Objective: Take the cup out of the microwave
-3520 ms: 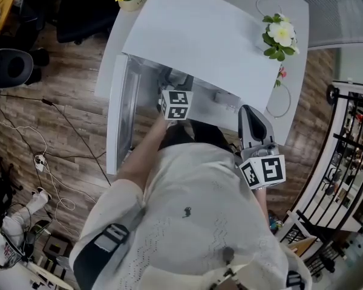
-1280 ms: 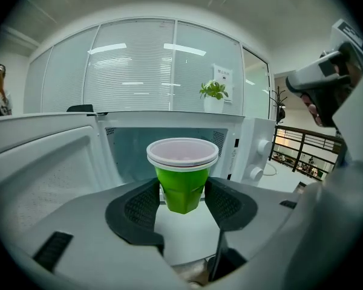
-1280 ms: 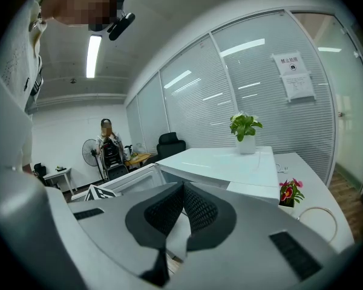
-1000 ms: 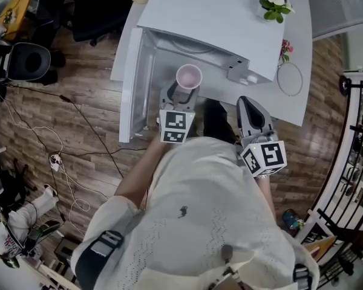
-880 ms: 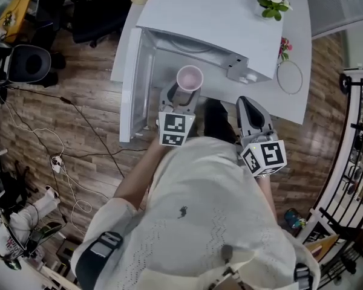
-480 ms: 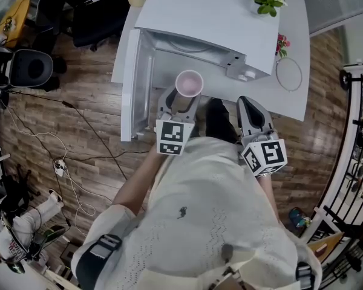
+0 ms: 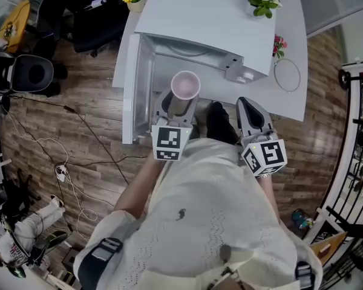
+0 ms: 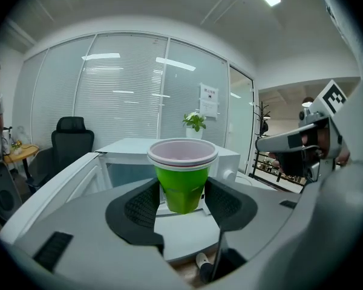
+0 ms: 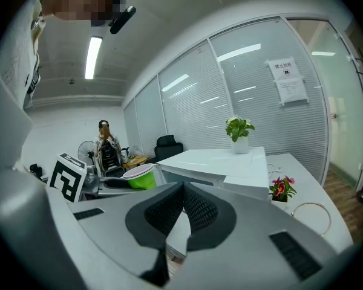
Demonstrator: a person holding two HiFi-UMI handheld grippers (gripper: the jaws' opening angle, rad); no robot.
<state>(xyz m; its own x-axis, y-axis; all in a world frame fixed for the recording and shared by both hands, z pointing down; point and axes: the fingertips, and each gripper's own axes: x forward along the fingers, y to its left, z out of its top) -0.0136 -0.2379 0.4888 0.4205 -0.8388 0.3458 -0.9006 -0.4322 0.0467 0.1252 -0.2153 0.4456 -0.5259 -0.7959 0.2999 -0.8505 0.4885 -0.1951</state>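
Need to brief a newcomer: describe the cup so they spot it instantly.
Find the white microwave with its door open. Right before its opening, the left tool grips the cup. It alone is bright green outside, pale pink inside.

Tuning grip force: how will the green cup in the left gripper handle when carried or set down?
The green cup looks like thin plastic with a rolled rim, so it is probably light and easily squashed by the left gripper. It tapers to a narrow base, so it is likely tippy when set down.
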